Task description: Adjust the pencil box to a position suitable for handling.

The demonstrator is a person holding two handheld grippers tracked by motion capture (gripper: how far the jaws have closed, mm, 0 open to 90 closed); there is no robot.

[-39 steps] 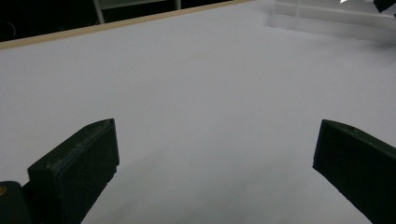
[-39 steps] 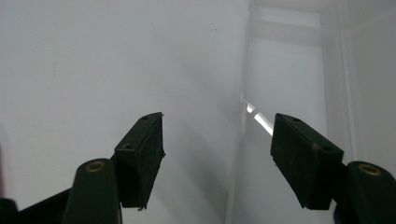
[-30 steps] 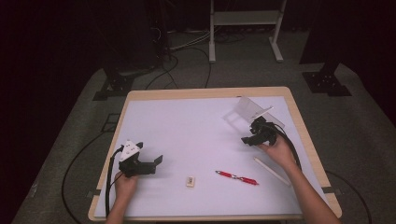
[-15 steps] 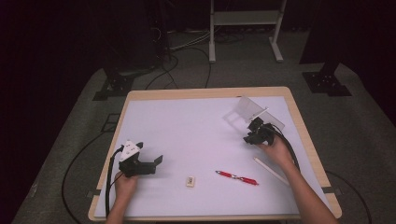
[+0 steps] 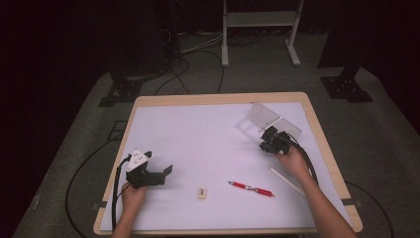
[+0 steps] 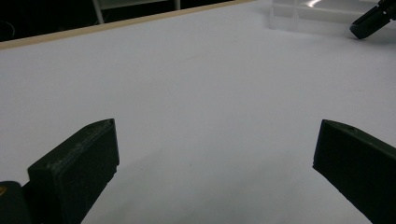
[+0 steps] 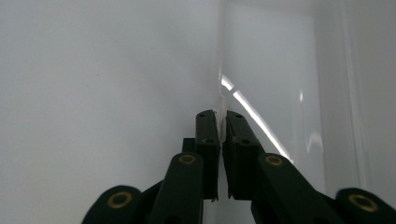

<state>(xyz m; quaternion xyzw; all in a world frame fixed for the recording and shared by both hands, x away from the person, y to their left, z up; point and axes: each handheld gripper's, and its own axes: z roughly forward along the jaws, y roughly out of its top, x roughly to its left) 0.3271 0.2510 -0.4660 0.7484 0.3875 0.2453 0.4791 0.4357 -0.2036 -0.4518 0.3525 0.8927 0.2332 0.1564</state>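
Note:
A clear plastic box (image 5: 271, 120) with its lid raised stands at the table's far right. My right gripper (image 5: 270, 140) sits against its near side. In the right gripper view the jaws (image 7: 222, 119) have just been closing and now pinch a thin clear wall of the box (image 7: 271, 70) between the pads. My left gripper (image 5: 167, 171) rests at the near left of the white table (image 5: 198, 134), held by a hand, its jaws wide apart. The left gripper (image 6: 215, 154) has nothing but bare white surface between its fingers.
A red pen (image 5: 250, 188) lies at the near middle-right, a small tan eraser (image 5: 201, 192) to its left, and a white stick (image 5: 286, 180) by the right forearm. From the left gripper view the clear box (image 6: 308, 18) is far off, with the other gripper (image 6: 373, 21) beside it.
The right gripper's jaws have closed onto the clear box's wall, with the hand shifting only slightly. The left gripper has stayed where it was.

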